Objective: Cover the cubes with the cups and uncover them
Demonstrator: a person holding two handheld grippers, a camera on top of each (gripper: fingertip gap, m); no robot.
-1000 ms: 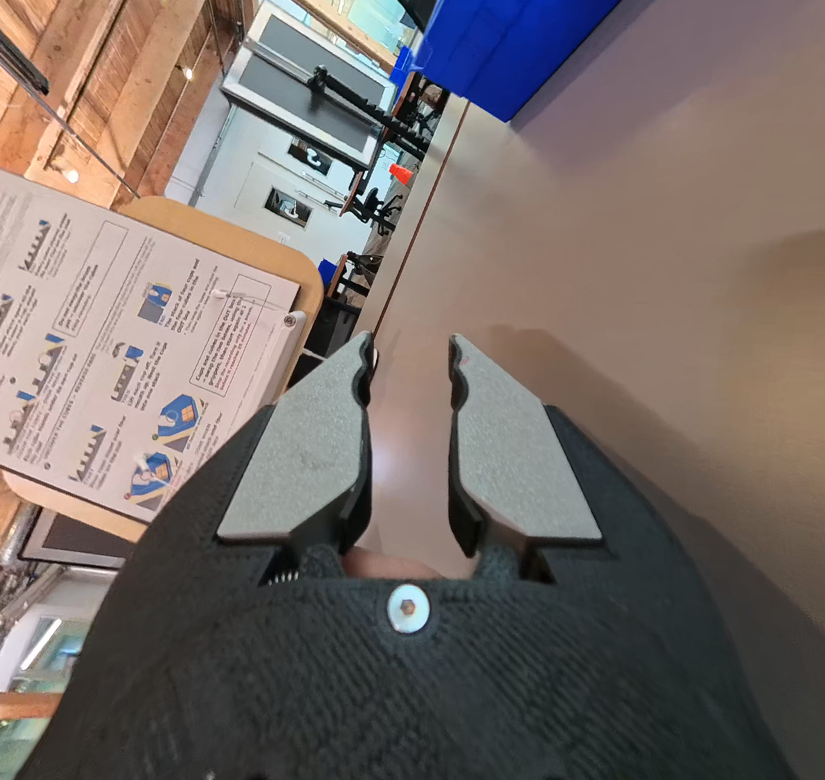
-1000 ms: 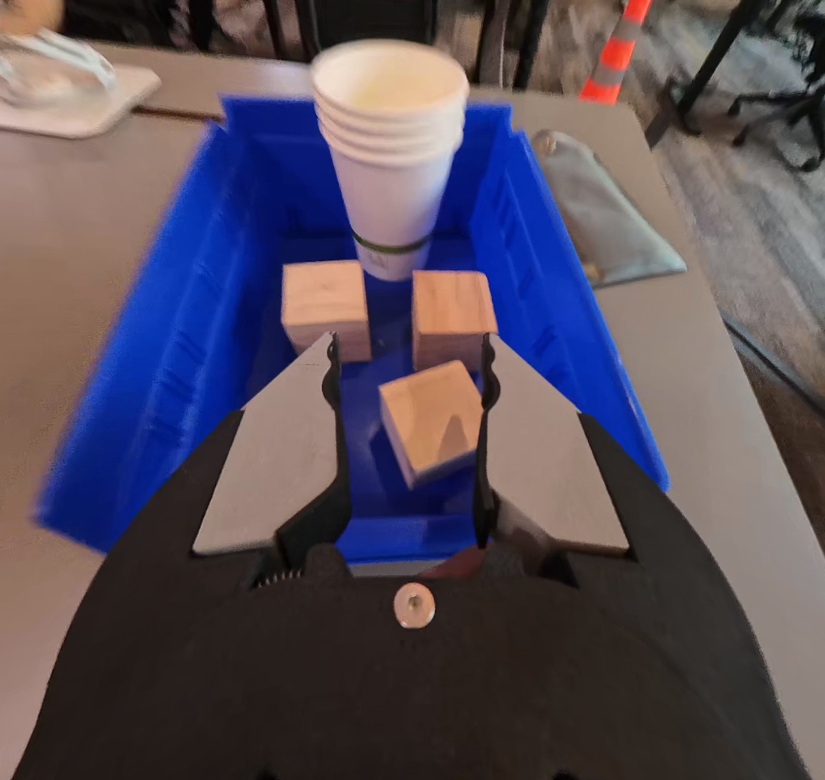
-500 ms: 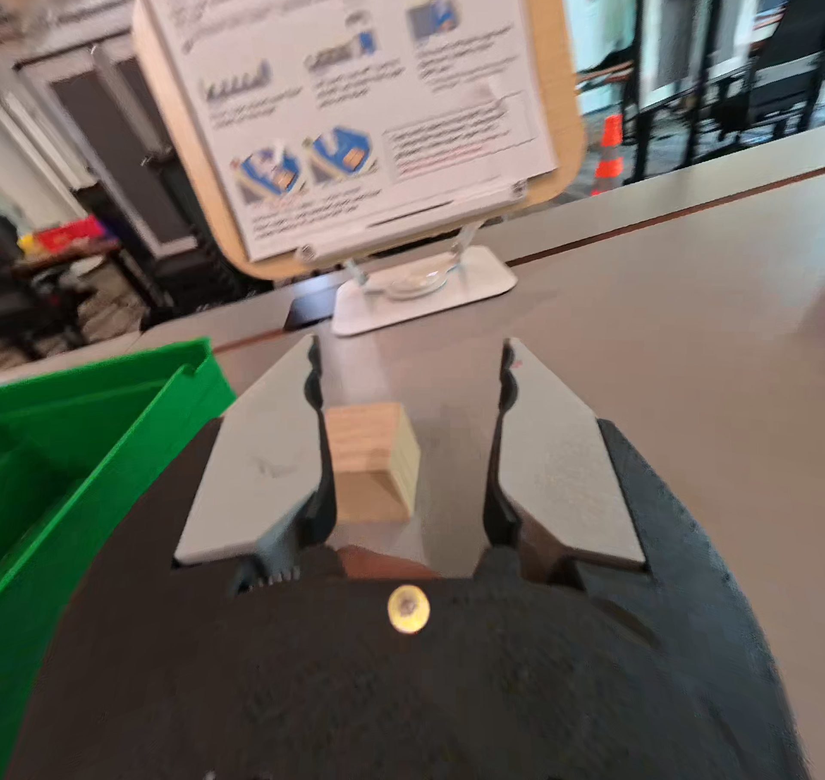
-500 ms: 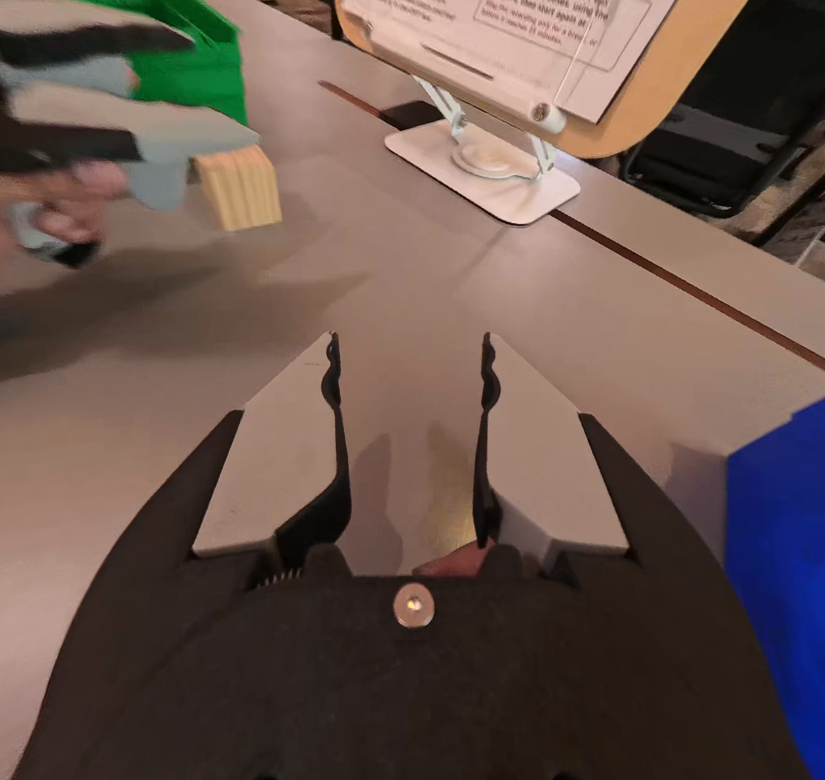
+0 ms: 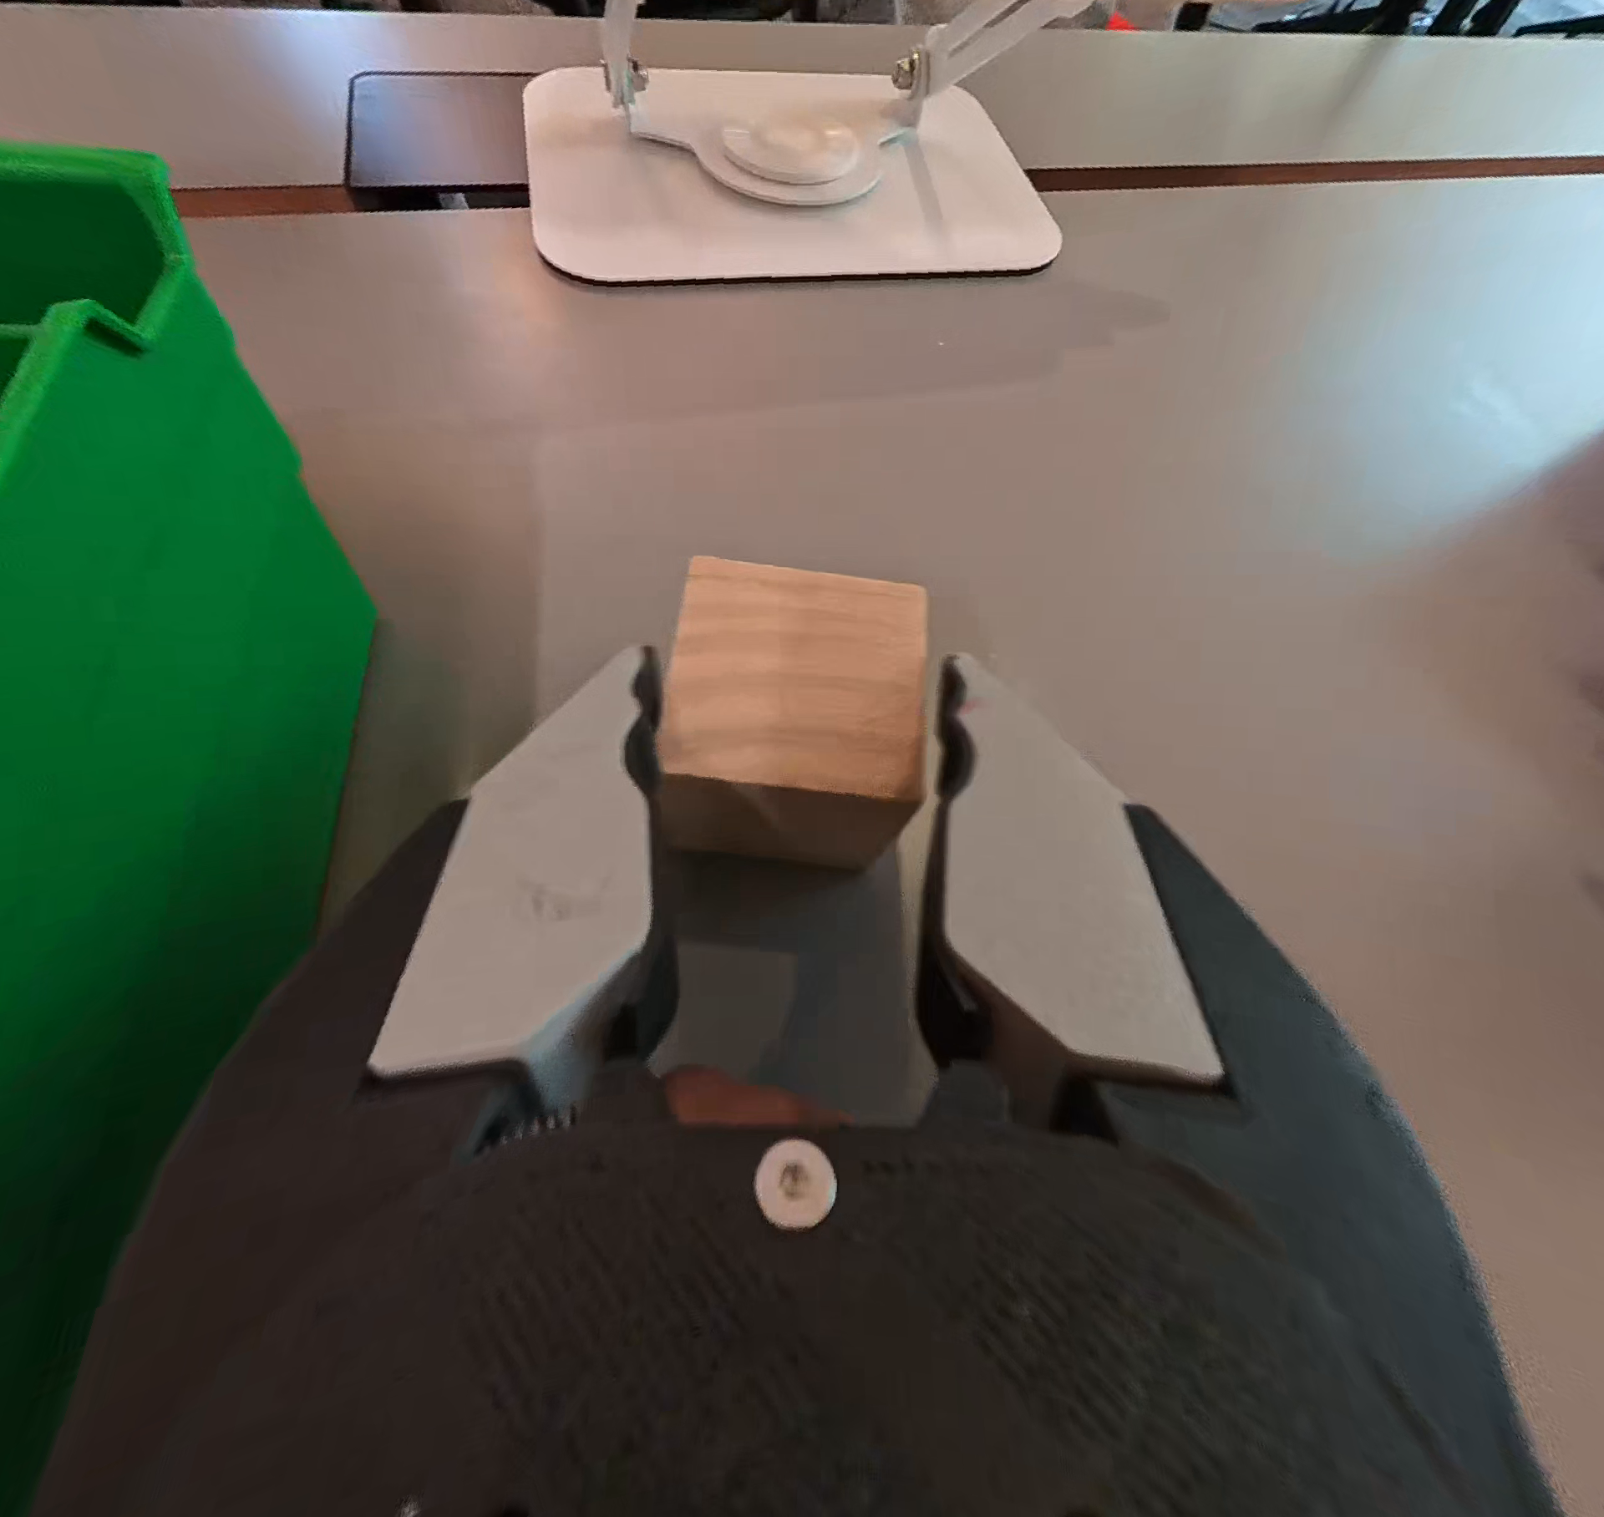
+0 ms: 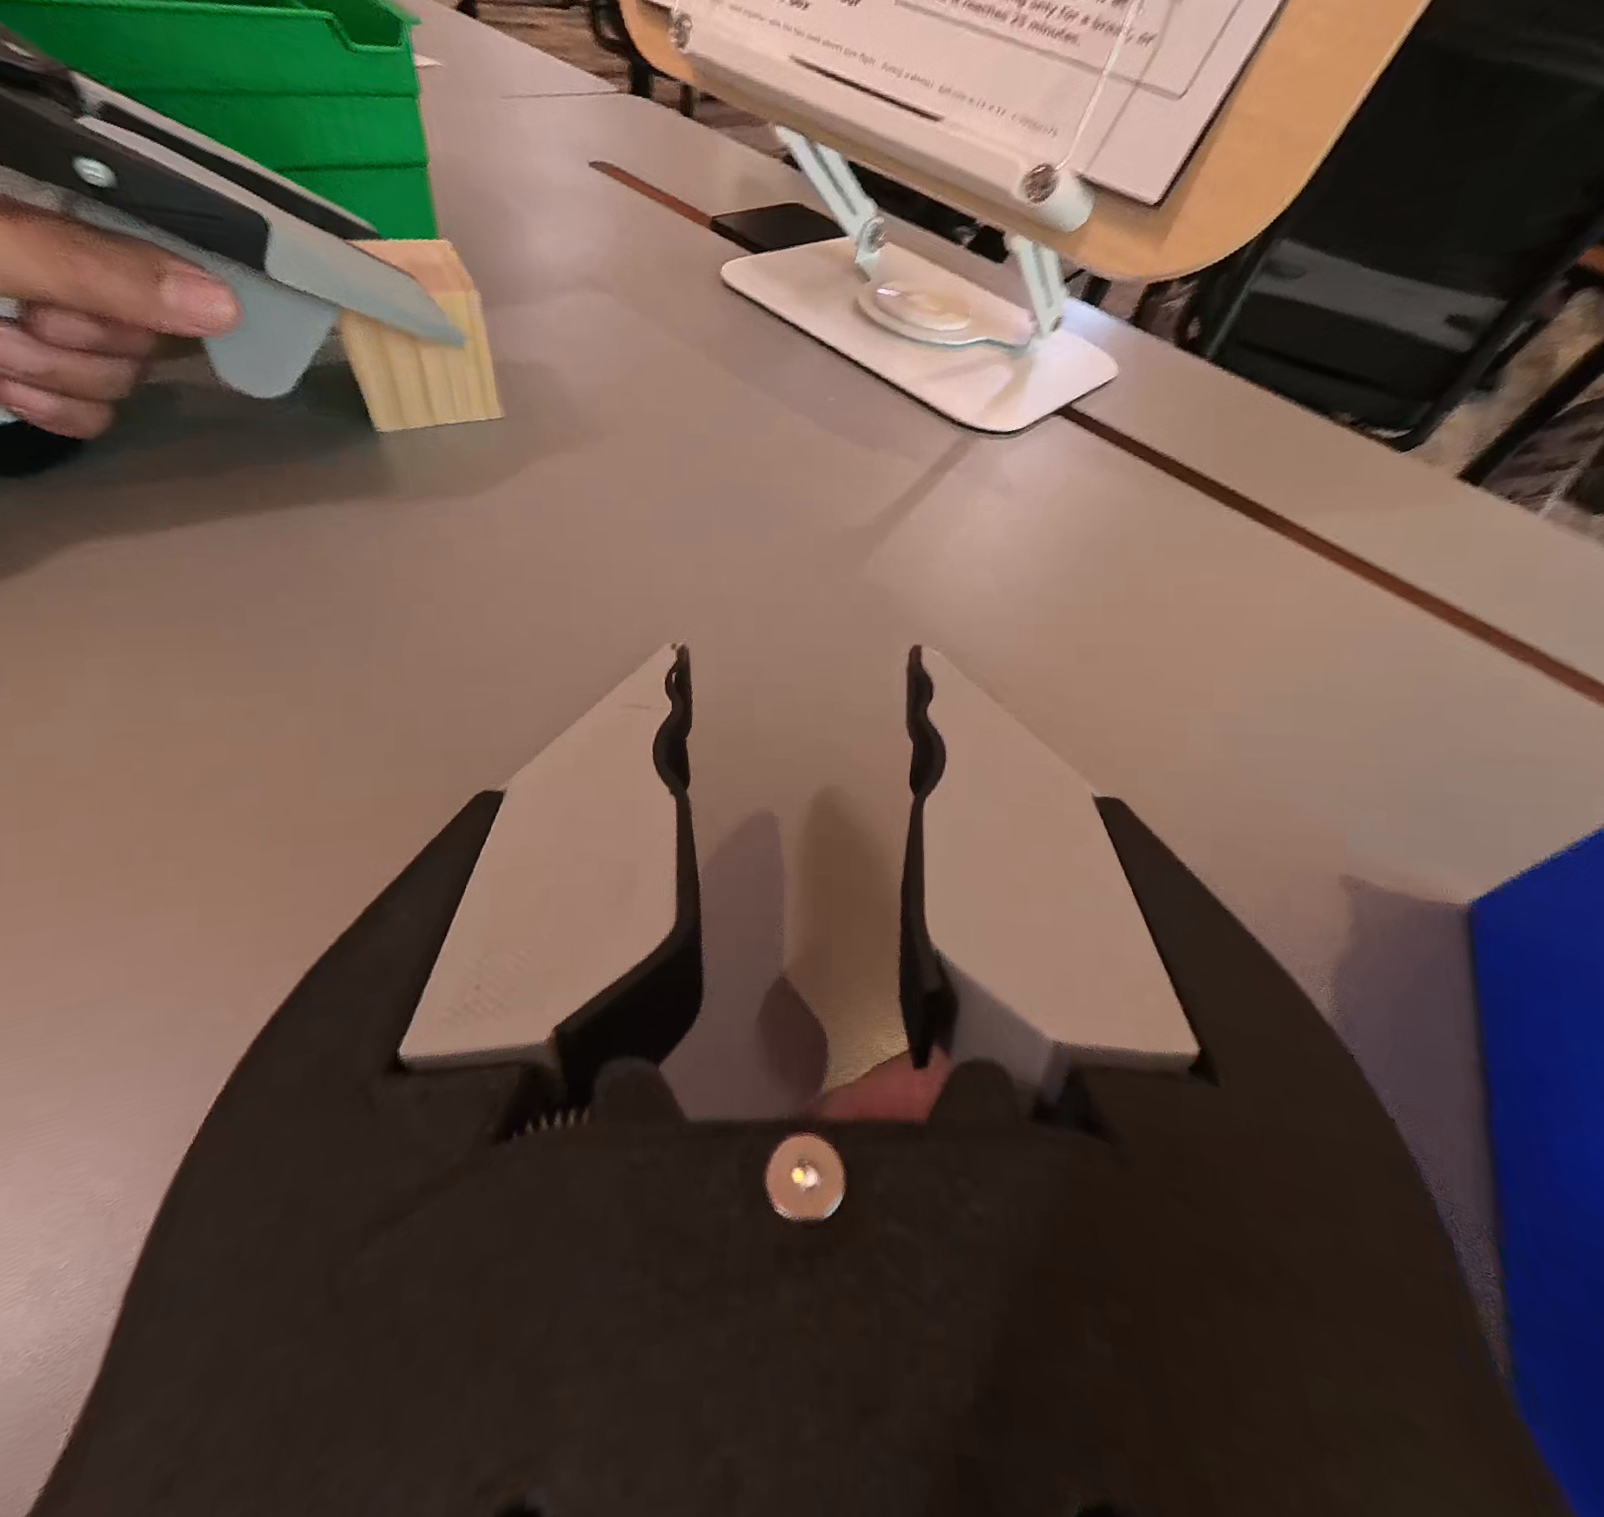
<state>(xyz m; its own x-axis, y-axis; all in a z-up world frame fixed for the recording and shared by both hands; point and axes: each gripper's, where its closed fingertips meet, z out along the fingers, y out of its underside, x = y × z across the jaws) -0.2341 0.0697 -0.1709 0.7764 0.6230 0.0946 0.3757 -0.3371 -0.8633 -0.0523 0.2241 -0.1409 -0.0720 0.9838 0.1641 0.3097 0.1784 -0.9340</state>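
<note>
The wooden cube sat flat on the grey table, just right of the green bin and nearer than the white stand that held up the instruction board. Its base rested on the tabletop, which suggested it had been set down in open space so a cup could drop over it. The left claw bracketed the cube on both sides. The left pad looked to be against the wood, while a thin dark gap showed on the right, so the cube appeared to be standing free rather than pinched.

The right claw hovered low over bare table, partly open with nothing between its fingers. It was probably waiting its turn, with the blue bin close at its right edge. No cup appeared in either view, so the covering step seemed not yet begun. The spot was clear of the bin wall, which ought to leave room for a cup rim.
</note>
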